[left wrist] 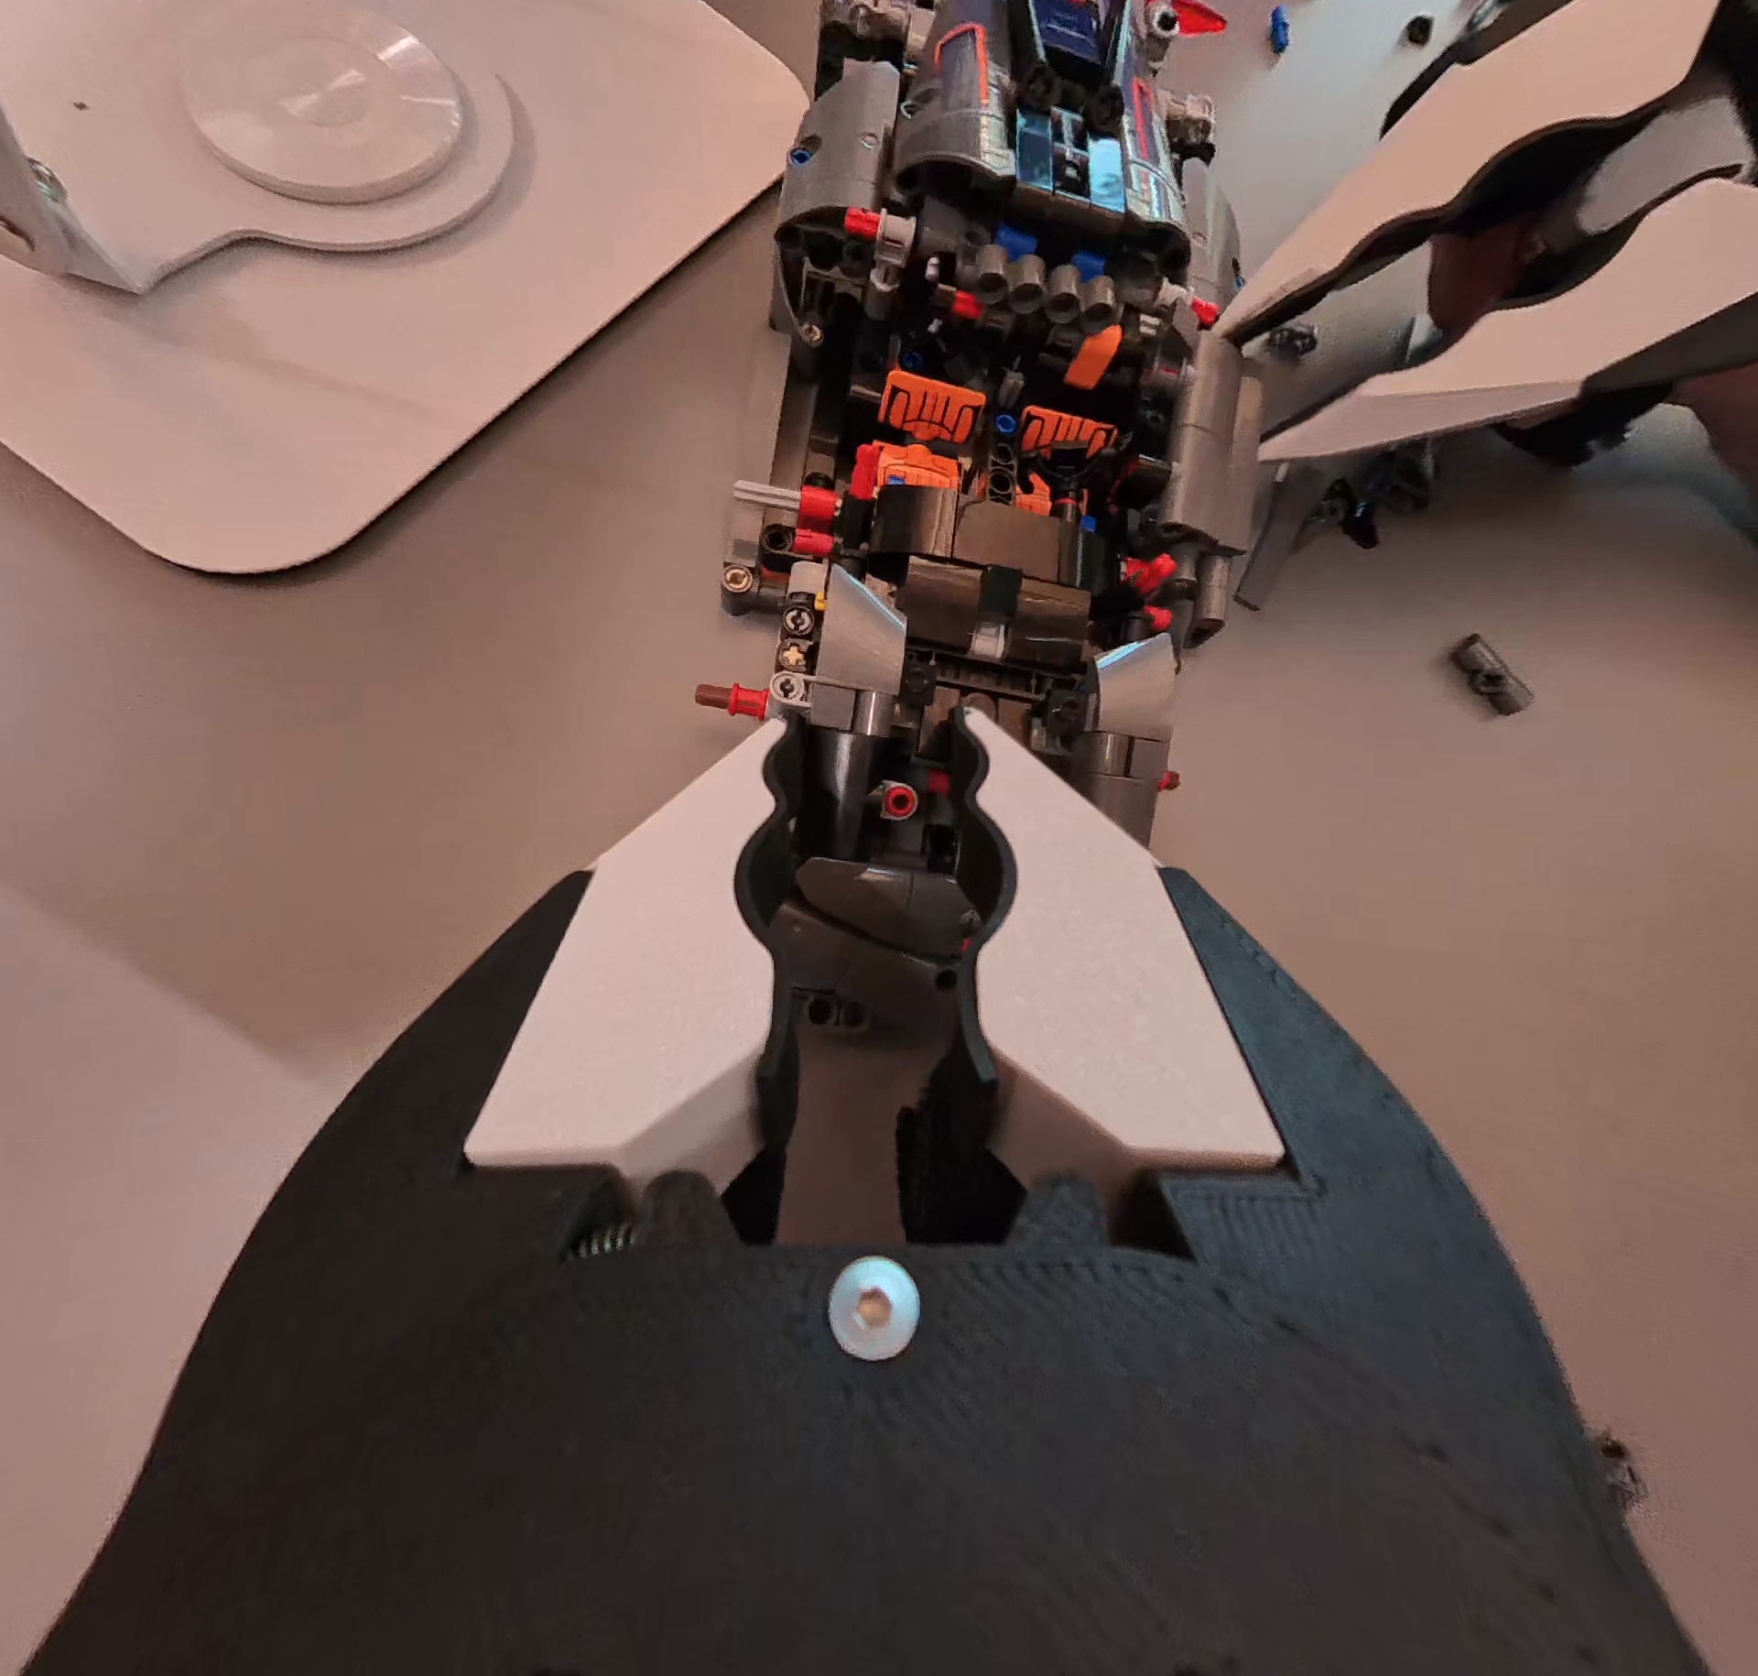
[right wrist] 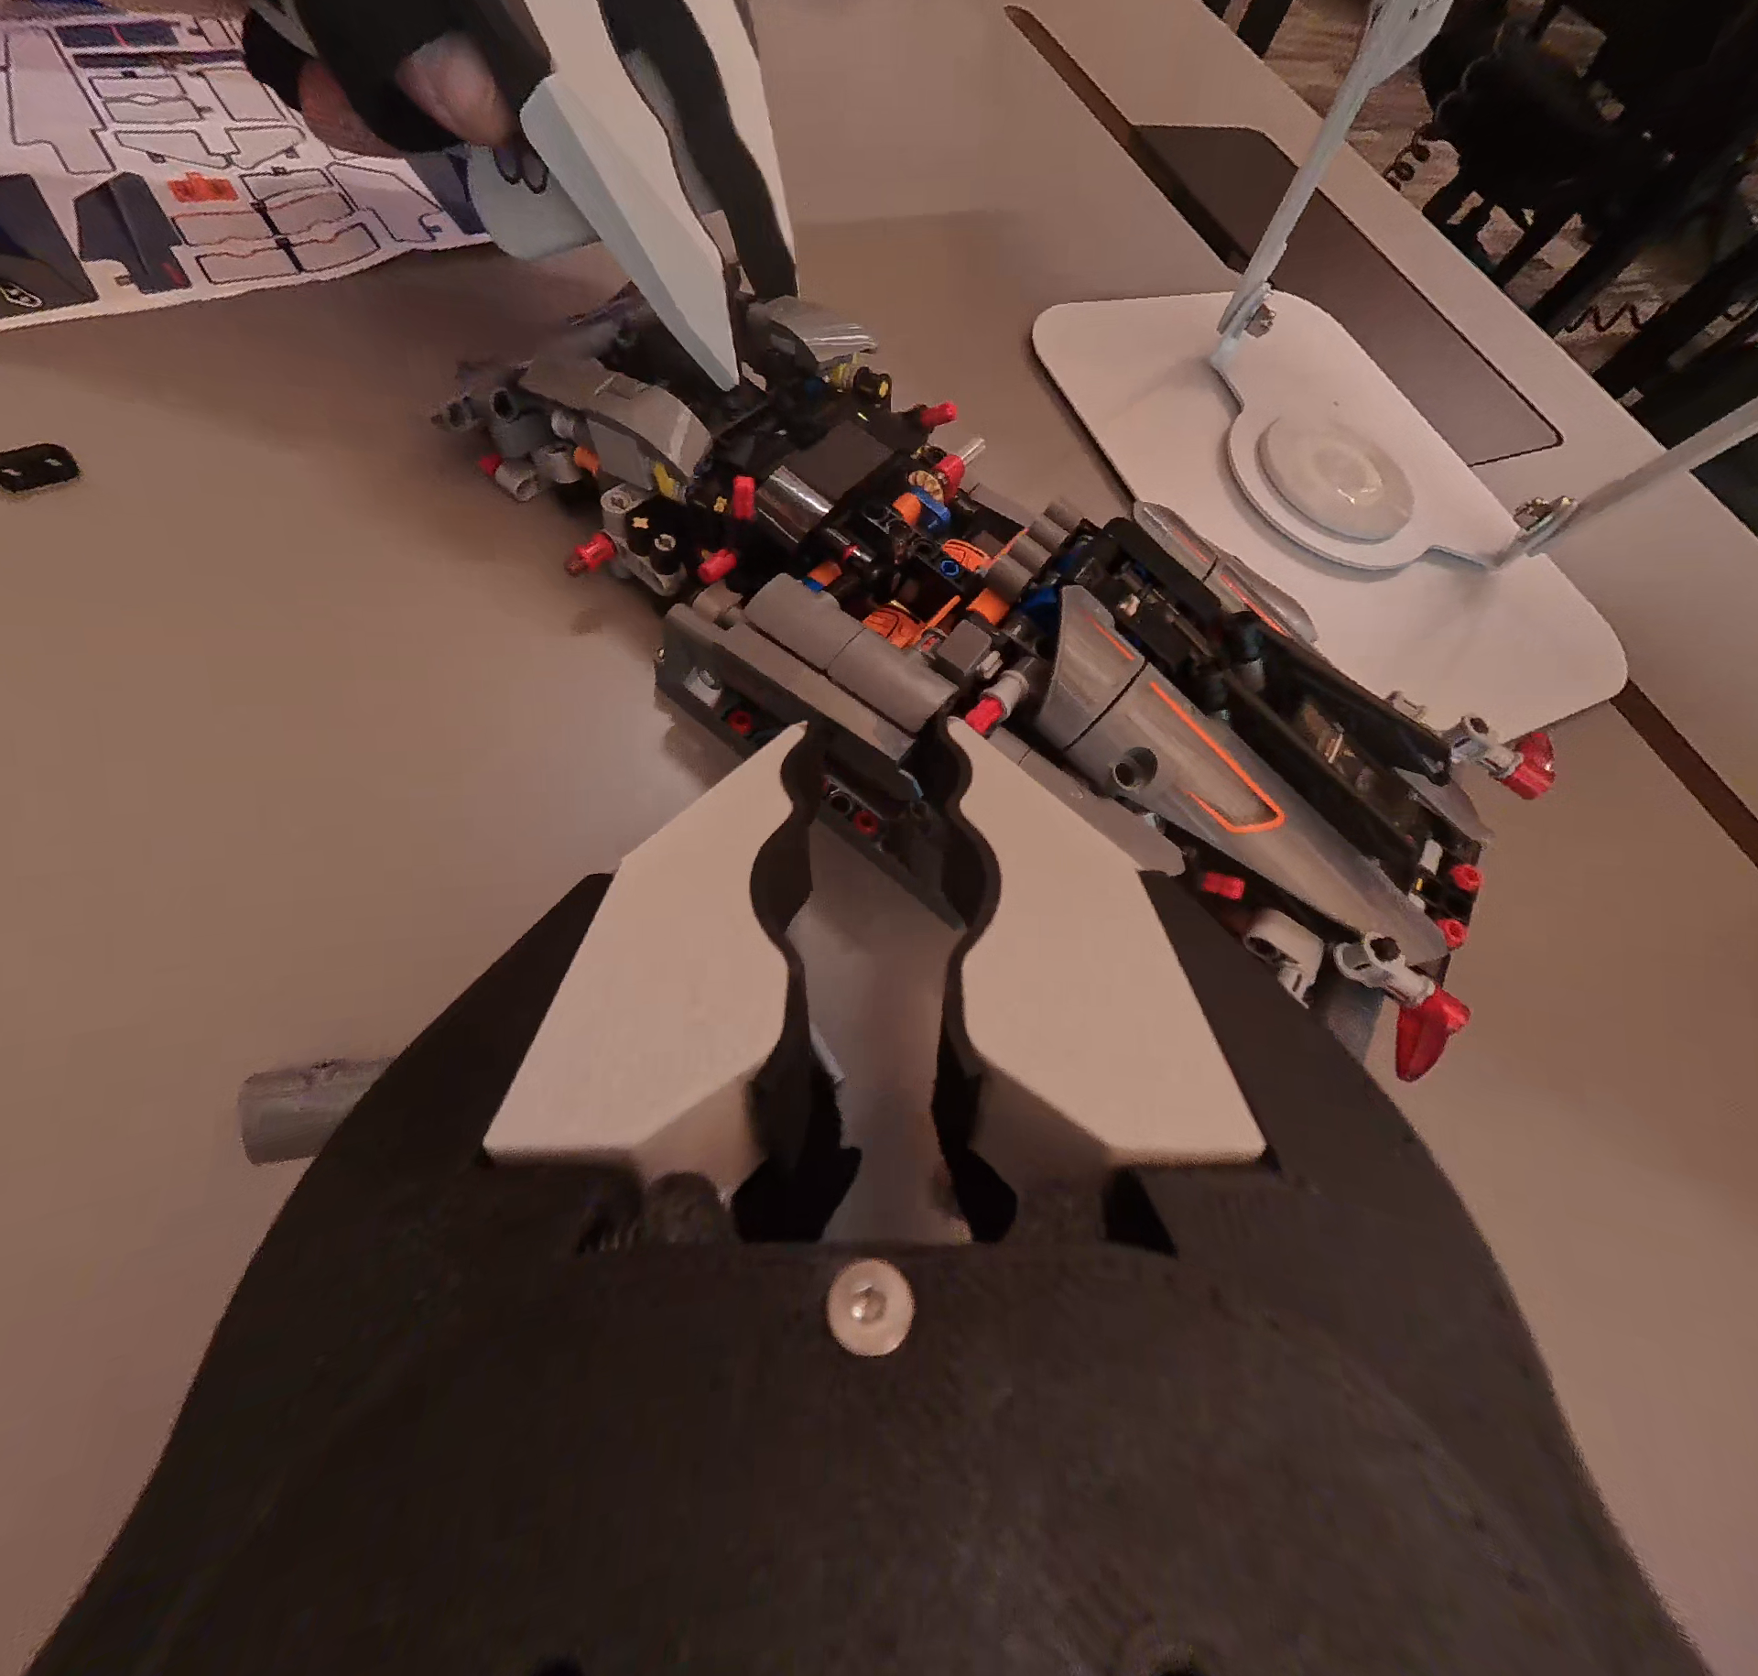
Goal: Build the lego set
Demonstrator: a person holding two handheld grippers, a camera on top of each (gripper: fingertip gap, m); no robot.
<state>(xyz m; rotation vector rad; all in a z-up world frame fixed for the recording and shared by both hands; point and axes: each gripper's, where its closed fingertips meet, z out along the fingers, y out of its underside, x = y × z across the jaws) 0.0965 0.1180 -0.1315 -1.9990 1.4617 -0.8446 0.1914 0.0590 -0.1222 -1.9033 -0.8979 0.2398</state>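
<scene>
Left tongs (left wrist: 875,726) grasping the lego car (left wrist: 999,374) by its nose at six o'clock on the desk (left wrist: 428,774); right tongs (right wrist: 875,736) released beside its flank. Best: brace steady, press pieces squarely.

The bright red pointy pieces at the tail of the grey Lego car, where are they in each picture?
Left wrist view: the bright red pointy pieces sit at the top, right of centre, at the car's far end.
Right wrist view: they sit at the right, at the car's near end.
Shared landmark: the white flat stand base beside the grey Lego car.
</scene>
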